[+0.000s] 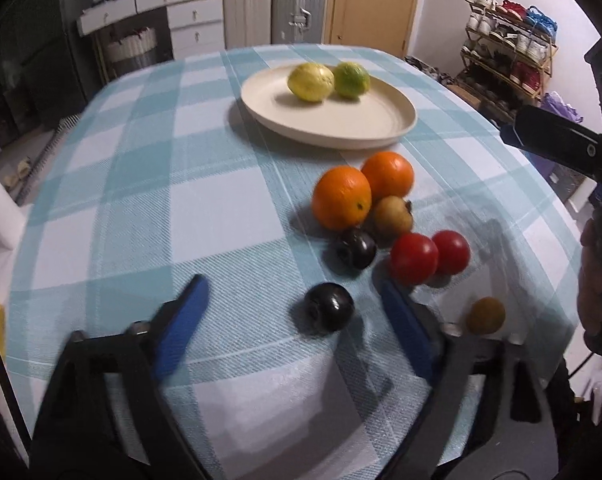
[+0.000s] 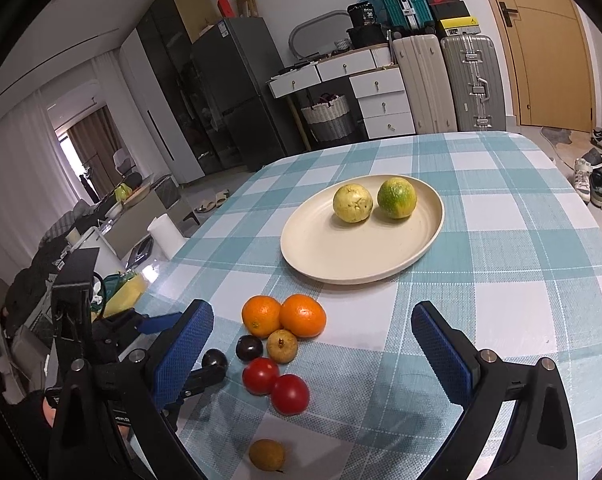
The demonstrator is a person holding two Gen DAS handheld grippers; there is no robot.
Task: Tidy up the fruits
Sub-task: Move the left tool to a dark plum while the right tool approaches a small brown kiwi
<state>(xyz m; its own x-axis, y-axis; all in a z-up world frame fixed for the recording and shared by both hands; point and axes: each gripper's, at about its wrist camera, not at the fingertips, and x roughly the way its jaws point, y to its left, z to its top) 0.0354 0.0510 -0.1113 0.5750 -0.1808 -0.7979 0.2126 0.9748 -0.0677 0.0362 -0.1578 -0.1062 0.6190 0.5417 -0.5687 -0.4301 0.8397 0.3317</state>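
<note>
Left gripper (image 1: 293, 300) spread wide w/ a glossy dark plum (image 1: 329, 307) between its blue pads, untouched. Smooth round oranges (image 2: 283, 316), tomatoes (image 2: 275, 387) cluster on checked woven surface (image 2: 501, 280) — yellow & green fruit on cream plate (image 2: 321, 256). Right gripper (image 2: 313, 328) wide apart, empty.

A wooden door (image 2: 541, 52) fills the upper right. Two suitcases (image 2: 449, 84) stand left of it, then white drawers (image 2: 381, 96). A dark fridge (image 2: 241, 92) sits upper centre; curtains (image 2: 25, 160) hang at left. Shoes (image 2: 599, 176) lie on the floor, right edge.
</note>
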